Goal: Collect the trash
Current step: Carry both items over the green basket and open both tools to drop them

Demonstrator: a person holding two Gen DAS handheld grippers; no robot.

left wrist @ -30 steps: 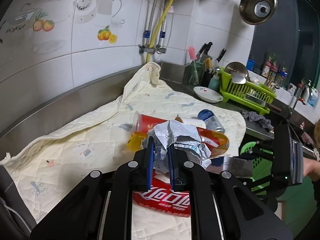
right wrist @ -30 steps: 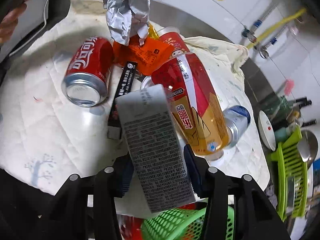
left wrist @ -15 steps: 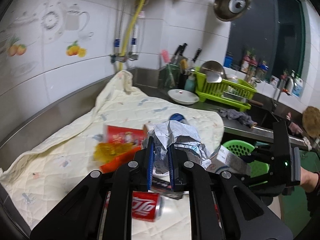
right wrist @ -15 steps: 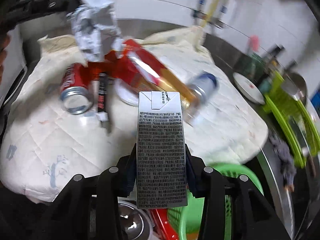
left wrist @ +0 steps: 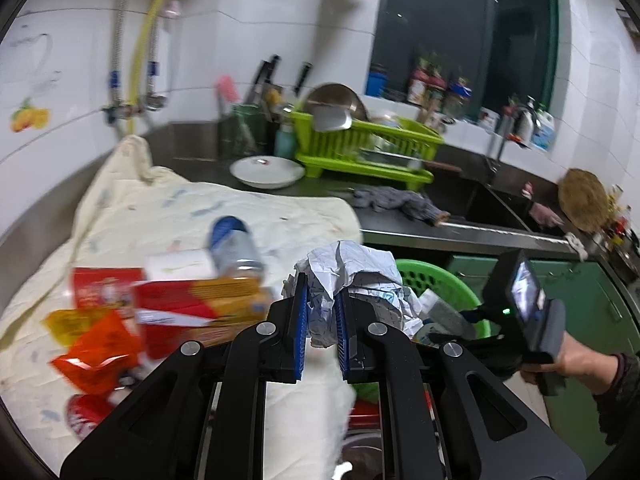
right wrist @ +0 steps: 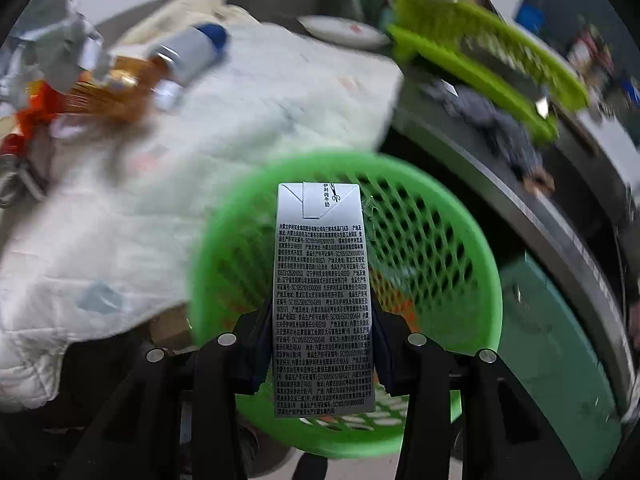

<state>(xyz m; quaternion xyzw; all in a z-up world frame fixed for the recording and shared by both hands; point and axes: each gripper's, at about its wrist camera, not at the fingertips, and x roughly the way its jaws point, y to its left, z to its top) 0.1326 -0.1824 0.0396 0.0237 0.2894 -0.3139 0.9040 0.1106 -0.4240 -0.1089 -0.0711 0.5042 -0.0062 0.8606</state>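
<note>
Right tool (right wrist: 322, 344) clamped on carton (right wrist: 323, 296), lower centre, over basket (right wrist: 472, 216). Light, crushable, so you keep side grip. Left tool (left wrist: 322, 334) pinches paper wad (left wrist: 352, 276), soft, featherlight.

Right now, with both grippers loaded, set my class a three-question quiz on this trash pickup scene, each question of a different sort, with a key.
1. True or false: the right gripper holds a silver milk carton over the green basket.
2. What is pinched in the left gripper?
A. a red can
B. a crumpled paper wad
C. a white plate
3. Fill in: the trash not yet picked up lies on a pale quilted ___ spread over the counter.

Key: 1 true; 2 B; 3 cloth.
</note>
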